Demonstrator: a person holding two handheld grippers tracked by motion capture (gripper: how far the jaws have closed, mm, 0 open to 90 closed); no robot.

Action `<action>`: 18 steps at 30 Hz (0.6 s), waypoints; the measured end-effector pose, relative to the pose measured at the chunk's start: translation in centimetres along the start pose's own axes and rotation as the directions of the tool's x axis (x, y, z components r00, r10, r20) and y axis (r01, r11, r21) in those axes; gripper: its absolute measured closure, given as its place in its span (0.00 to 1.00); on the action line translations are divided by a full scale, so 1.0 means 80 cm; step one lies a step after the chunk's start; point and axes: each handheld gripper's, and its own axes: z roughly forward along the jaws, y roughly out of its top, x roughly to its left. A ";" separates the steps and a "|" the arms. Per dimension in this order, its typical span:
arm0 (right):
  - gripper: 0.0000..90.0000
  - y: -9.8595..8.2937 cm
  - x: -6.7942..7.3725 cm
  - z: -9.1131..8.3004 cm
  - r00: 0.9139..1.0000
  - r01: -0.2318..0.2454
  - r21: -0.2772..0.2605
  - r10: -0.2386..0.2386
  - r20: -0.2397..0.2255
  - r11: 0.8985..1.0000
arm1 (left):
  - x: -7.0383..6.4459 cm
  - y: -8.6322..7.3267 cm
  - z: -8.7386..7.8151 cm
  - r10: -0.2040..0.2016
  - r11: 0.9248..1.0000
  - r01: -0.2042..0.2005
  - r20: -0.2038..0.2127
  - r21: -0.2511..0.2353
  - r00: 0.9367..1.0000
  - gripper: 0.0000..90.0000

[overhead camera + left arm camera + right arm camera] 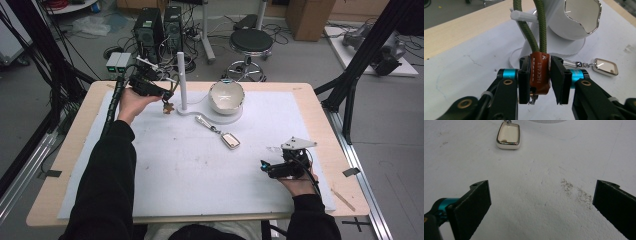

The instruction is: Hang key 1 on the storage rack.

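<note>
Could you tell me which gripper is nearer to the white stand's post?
Left. The left gripper sits just beside the post, clamping a brown tag on a green cord. The right gripper rests open near the table's front right, well away from it.

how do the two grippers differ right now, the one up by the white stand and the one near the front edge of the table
The left gripper is shut on the brown leather tab of a green cord keychain, whose loop is over a peg on the white stand. The right gripper is open and holds nothing. The left is raised at the far side of the table; the right sits low over the white mat, pointing toward the metal keychain. Both have black fingers.
</note>
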 end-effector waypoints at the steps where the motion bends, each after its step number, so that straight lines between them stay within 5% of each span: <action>1: 0.01 0.000 0.000 0.000 1.000 0.000 -0.001 0.000 -0.002 1.000 | 0.001 -0.001 0.000 -0.022 1.000 0.023 0.024 -0.020 0.999 0.70; 3: 0.01 0.000 -0.001 0.000 1.000 0.003 -0.003 -0.003 0.000 1.000 | 0.001 -0.002 0.000 -0.053 0.998 0.055 0.046 -0.036 0.998 0.56; 10: 0.01 -0.001 -0.001 -0.001 1.000 0.003 -0.004 -0.003 0.000 1.000 | -0.005 -0.007 -0.003 -0.018 0.999 0.017 -0.015 -0.034 1.000 0.22; 18: 0.01 0.000 0.000 -0.002 1.000 0.001 -0.009 -0.001 0.004 1.000 | -0.008 -0.021 -0.005 0.004 0.999 -0.006 -0.036 -0.050 0.999 0.05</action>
